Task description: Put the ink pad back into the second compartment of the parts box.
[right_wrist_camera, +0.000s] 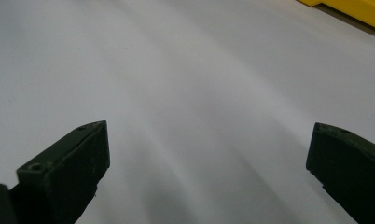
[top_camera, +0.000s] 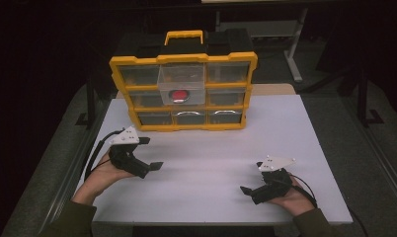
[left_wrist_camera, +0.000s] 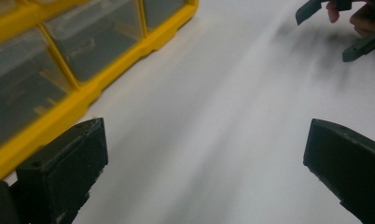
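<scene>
A yellow organizer [top_camera: 182, 91] with clear drawers stands upright at the back of the white table [top_camera: 285, 128]. Its top middle drawer [top_camera: 181, 84] is pulled out, and a round red thing [top_camera: 178, 95] lies inside. My left gripper [top_camera: 153, 153] rests low at the table's left, in front of the organizer, open with nothing between its jaws. In the left gripper view the left gripper [left_wrist_camera: 204, 154] has bare table between its jaws, with the organizer [left_wrist_camera: 59, 70] beside it. My right gripper [top_camera: 252, 177] lies at the front right, also open and holding nothing. The right gripper view shows the right gripper [right_wrist_camera: 206, 158] over bare table.
The right gripper [left_wrist_camera: 332, 30] appears far off in the left gripper view, held by a hand. A corner of the organizer [right_wrist_camera: 358, 9] shows at the top right of the right gripper view. Dark floor and a metal desk leg [top_camera: 293, 59] lie beyond the table.
</scene>
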### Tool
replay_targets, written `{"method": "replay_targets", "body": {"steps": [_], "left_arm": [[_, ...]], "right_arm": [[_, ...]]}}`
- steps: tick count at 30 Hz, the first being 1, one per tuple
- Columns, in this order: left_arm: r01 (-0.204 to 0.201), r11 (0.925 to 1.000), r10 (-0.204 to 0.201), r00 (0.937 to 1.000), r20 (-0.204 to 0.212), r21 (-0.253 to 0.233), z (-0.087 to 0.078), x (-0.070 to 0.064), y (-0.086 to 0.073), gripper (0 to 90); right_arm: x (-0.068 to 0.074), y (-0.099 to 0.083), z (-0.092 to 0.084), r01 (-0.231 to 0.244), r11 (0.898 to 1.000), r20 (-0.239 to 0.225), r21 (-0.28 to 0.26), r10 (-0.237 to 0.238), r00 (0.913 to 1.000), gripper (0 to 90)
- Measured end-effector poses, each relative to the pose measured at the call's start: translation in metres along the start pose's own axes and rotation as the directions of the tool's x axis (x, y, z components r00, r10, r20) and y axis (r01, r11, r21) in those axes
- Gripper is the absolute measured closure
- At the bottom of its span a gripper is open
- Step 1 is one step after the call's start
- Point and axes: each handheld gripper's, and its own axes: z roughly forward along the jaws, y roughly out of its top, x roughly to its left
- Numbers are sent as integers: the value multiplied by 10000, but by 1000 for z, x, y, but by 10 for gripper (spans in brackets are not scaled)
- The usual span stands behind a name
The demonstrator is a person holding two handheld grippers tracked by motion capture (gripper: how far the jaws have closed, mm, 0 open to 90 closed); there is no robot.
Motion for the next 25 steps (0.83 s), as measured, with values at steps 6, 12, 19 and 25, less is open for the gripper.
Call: {"method": "replay_targets", "body": {"steps": [6, 12, 19, 25], "left_arm": [[253, 9991, -253, 9997, 24, -330, 9, -7, -23, 0], [424, 9986, -419, 9990, 178, -320, 14, -10, -43, 0], [165, 9999, -165, 9999, 42, 21, 23, -12, -57, 0], [141, 9999, -141, 9999, 8, 41, 24, -12, -57, 0]], "right_arm": [[0, 0, 0, -2, 10000, -1, -5, 2, 10000, 0], [0, 0, 0, 24, 10000, 24, -18, -24, 10000, 0], [0, 0, 0, 44, 10000, 51, 0, -44, 10000, 0], [0, -1, 0, 47, 10000, 60, 3, -47, 10000, 0]]}}
